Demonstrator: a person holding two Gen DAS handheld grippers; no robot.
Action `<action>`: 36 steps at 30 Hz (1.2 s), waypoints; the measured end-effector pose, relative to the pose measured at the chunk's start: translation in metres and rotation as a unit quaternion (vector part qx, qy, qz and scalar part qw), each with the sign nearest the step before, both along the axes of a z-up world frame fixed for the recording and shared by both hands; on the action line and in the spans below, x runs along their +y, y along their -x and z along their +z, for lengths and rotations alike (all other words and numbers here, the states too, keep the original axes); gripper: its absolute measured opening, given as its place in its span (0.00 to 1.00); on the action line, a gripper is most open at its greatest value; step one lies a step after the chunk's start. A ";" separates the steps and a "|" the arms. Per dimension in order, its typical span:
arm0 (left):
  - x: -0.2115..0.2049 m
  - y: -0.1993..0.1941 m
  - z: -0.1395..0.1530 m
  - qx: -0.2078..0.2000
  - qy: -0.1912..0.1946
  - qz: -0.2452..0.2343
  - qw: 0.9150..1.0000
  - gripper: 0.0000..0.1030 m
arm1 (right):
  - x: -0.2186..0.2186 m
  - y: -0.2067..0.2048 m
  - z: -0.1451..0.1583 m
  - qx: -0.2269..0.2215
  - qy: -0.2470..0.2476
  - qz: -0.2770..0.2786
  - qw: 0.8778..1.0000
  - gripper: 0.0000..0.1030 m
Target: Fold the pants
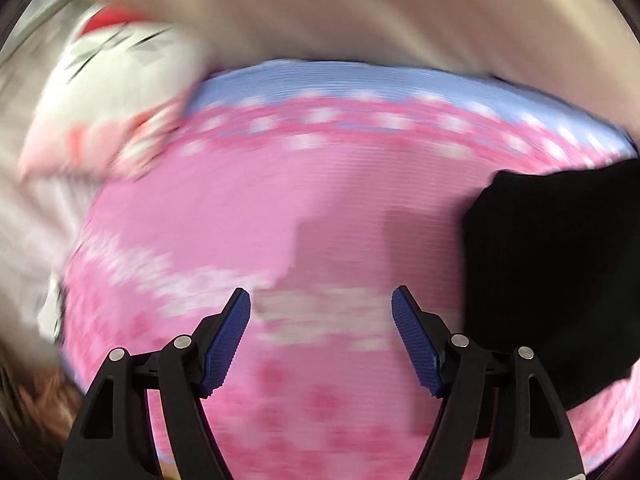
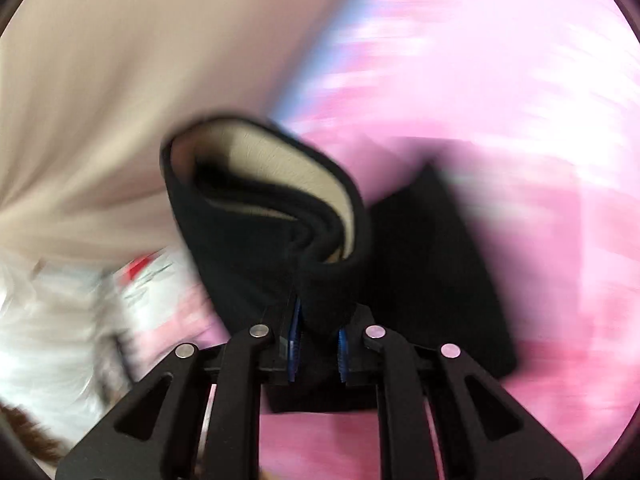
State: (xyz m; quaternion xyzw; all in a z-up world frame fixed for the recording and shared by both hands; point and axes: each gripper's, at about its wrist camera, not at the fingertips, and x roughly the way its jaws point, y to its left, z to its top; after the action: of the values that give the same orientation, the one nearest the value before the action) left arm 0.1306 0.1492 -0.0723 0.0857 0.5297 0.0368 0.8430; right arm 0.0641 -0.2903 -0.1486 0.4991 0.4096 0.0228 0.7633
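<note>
Black fleece pants with cream lining (image 2: 256,216): pinched at a bunched edge between closed jaws of right gripper (image 2: 318,344), cuff opening rising toward 12 o'clock. Remainder lying on pink patterned bedspread (image 1: 248,216). Left gripper (image 1: 321,300): jaws wide apart, empty; black cloth at 3 o'clock, near. Long axis unclear through blur. No containers visible.

A pink blanket (image 1: 248,216) with white and darker pink patterning fills most of both views, blurred by motion. A pale blue band (image 1: 320,84) runs along its far edge. Beyond that edge stands a plain beige wall (image 1: 360,8). At the blanket's left corner lies a white bundle with a red patch (image 1: 116,52), too blurred to identify.
</note>
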 end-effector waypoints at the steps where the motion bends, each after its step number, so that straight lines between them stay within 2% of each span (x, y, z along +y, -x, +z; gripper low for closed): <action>1: -0.025 -0.001 -0.006 0.010 0.003 -0.022 1.000 0.71 | -0.010 0.012 -0.022 0.029 0.002 -0.005 1.000 0.11; 2: -0.049 -0.002 -0.015 0.021 0.004 -0.041 0.999 0.71 | -0.026 0.032 -0.049 -0.008 -0.066 -0.029 0.997 0.12; 3: -0.079 -0.002 -0.028 0.041 -0.006 -0.063 0.997 0.71 | -0.031 0.039 -0.058 -0.025 -0.109 -0.046 0.993 0.13; 4: -0.099 -0.001 -0.037 0.055 -0.015 -0.076 0.995 0.71 | -0.034 0.043 -0.067 -0.030 -0.151 -0.059 0.986 0.14; 5: -0.117 0.002 -0.045 0.063 -0.022 -0.090 0.994 0.71 | -0.032 0.043 -0.069 -0.037 -0.166 -0.062 0.984 0.17; 7: -0.152 0.012 -0.059 0.065 -0.057 -0.116 0.989 0.71 | -0.029 0.039 -0.061 -0.040 -0.133 -0.040 0.990 0.18; 10: -0.174 0.020 -0.071 0.075 -0.069 -0.135 0.986 0.71 | -0.034 0.038 -0.049 -0.030 -0.112 -0.011 0.993 0.23; 12: -0.179 0.022 -0.072 0.072 -0.080 -0.139 0.984 0.71 | -0.042 0.041 -0.032 -0.019 -0.075 -0.008 0.997 0.36; 13: -0.179 0.023 -0.072 0.070 -0.082 -0.140 0.984 0.71 | -0.048 0.043 -0.020 -0.016 -0.045 -0.012 0.999 0.50; 14: -0.179 0.024 -0.073 0.069 -0.083 -0.141 0.984 0.71 | -0.046 0.045 -0.007 -0.023 -0.005 -0.019 1.000 0.57; 16: -0.179 0.025 -0.075 0.068 -0.081 -0.136 0.985 0.73 | -0.050 0.048 0.021 -0.042 0.053 -0.019 0.998 0.57; 18: -0.177 0.023 -0.078 0.066 -0.078 -0.131 0.986 0.75 | -0.047 0.040 0.043 -0.060 0.090 0.003 0.994 0.59; 19: -0.177 0.023 -0.079 0.063 -0.078 -0.129 0.986 0.76 | -0.038 0.035 0.047 -0.064 0.101 0.016 0.993 0.67; 20: -0.176 0.023 -0.080 0.061 -0.077 -0.129 0.987 0.76 | -0.030 0.023 0.053 -0.068 0.116 0.037 0.990 0.80; 21: -0.176 0.023 -0.081 0.058 -0.078 -0.131 0.987 0.77 | -0.031 0.015 0.055 -0.068 0.132 0.054 0.987 0.84; 22: -0.176 0.023 -0.081 0.054 -0.080 -0.133 0.986 0.78 | -0.017 0.002 0.051 -0.065 0.168 0.085 0.980 0.76; 23: -0.176 0.024 -0.082 0.050 -0.084 -0.135 0.986 0.79 | -0.002 -0.010 0.044 -0.049 0.192 0.112 0.974 0.29; 24: -0.176 0.024 -0.082 0.047 -0.086 -0.137 0.986 0.81 | 0.007 -0.018 0.029 -0.013 0.210 0.133 0.969 0.12; 25: -0.176 0.024 -0.083 0.047 -0.085 -0.137 0.986 0.81 | 0.006 -0.016 0.023 0.010 0.202 0.126 0.971 0.08; 26: -0.174 0.024 -0.082 0.048 -0.081 -0.137 0.986 0.81 | 0.003 -0.010 0.029 -0.007 0.191 0.111 0.975 0.06; 27: -0.173 0.024 -0.082 0.050 -0.077 -0.137 0.986 0.81 | 0.004 -0.003 0.034 -0.013 0.201 0.109 0.973 0.06; 29: -0.169 0.023 -0.081 0.055 -0.067 -0.139 0.987 0.81 | 0.004 0.000 0.018 0.018 0.238 0.125 0.963 0.08; 30: -0.166 0.022 -0.081 0.056 -0.059 -0.138 0.987 0.83 | 0.002 -0.002 0.004 0.042 0.236 0.133 0.962 0.13; 31: -0.164 0.021 -0.082 0.057 -0.050 -0.134 0.988 0.85 | -0.003 0.001 0.000 0.045 0.222 0.123 0.966 0.26; 33: -0.160 0.019 -0.084 0.066 -0.034 -0.123 0.990 0.85 | -0.014 0.003 0.018 0.052 0.204 0.092 0.973 0.27; 34: -0.160 0.019 -0.083 0.068 -0.029 -0.119 0.990 0.85 | -0.015 0.005 0.037 0.041 0.219 0.067 0.973 0.27; 36: -0.159 0.018 -0.082 0.070 -0.027 -0.120 0.990 0.85 | -0.007 0.006 0.066 -0.004 0.237 0.060 0.970 0.27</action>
State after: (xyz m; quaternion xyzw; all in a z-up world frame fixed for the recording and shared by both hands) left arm 0.1125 -0.0101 -0.1541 0.1742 0.5725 -0.0564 0.7992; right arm 0.0584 -0.2969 -0.0822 0.2782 0.4295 -0.0272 0.8587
